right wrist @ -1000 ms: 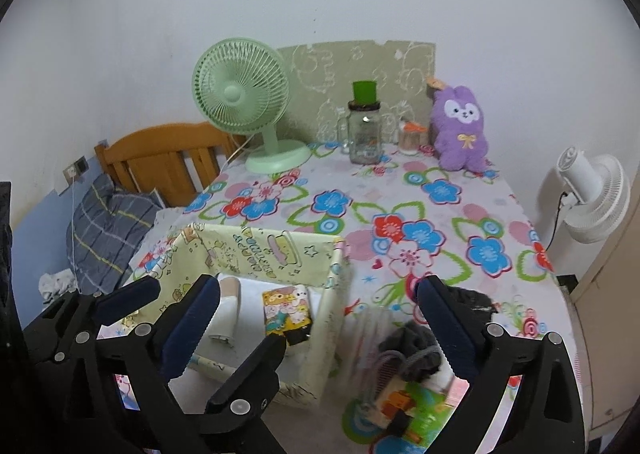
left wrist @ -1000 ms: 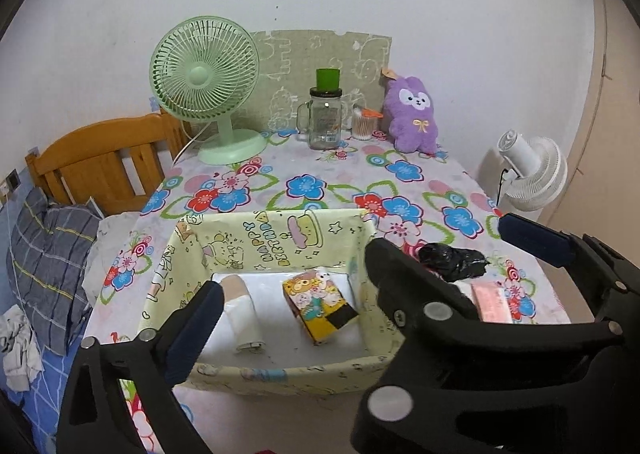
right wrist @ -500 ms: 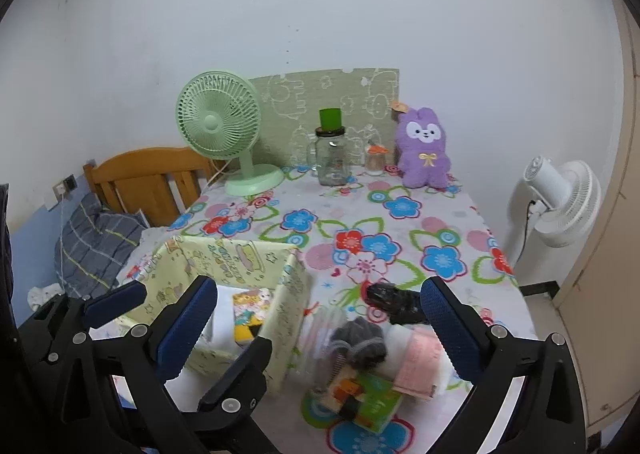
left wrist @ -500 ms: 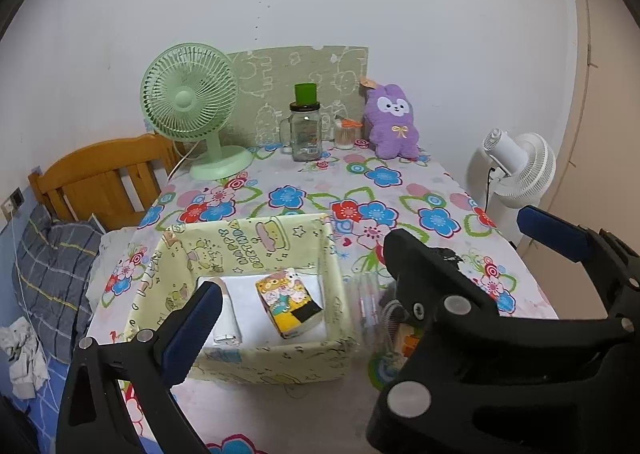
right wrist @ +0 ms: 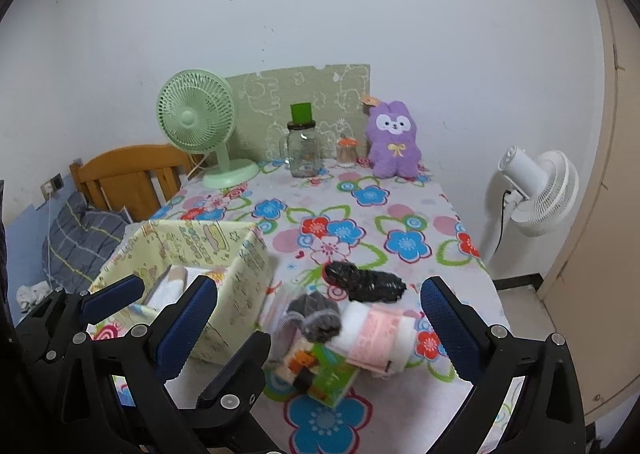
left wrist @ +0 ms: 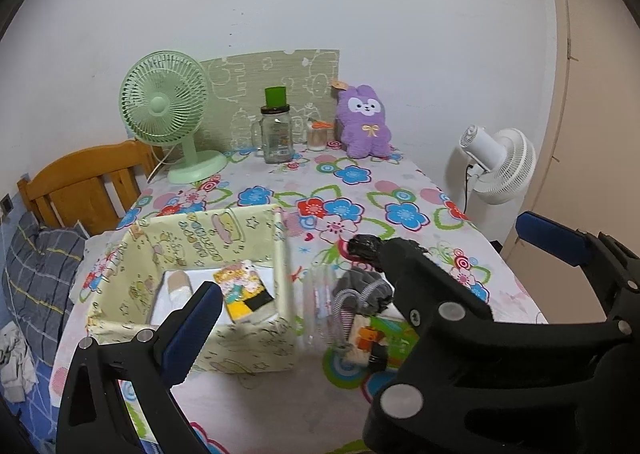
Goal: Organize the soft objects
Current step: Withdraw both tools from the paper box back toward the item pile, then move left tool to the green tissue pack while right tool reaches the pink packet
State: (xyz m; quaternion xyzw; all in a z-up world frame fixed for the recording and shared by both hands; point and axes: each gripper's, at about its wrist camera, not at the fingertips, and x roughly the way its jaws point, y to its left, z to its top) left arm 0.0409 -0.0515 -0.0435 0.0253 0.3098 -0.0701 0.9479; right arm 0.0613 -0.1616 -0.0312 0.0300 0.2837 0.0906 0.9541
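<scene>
A pale yellow fabric box point(left wrist: 208, 238) stands near the front left of the flowered table. Inside it lie a cartoon-print packet point(left wrist: 248, 290) and a beige and white roll point(left wrist: 178, 286). Right of the box is a pile: a black crumpled piece point(right wrist: 364, 282), a grey sock bundle point(right wrist: 316, 314), a white and pink rolled towel point(right wrist: 376, 338), a green packet point(right wrist: 332, 374) and a clear bag point(left wrist: 320, 306). My left gripper point(left wrist: 316, 318) and right gripper point(right wrist: 320, 314) hover open and empty, side by side, above the table's near edge. A purple plush point(right wrist: 394, 145) sits at the back.
At the back stand a green desk fan point(right wrist: 196, 121), a glass jar with a green lid point(right wrist: 302, 149) and a small jar point(right wrist: 346, 151). A white floor fan point(right wrist: 540, 189) is off the right edge. A wooden chair point(right wrist: 132, 177) and plaid cloth point(right wrist: 80, 234) are at the left.
Both grippers have drawn back and up from the box, so the pile beside it now shows in full. Neither has taken hold of anything.
</scene>
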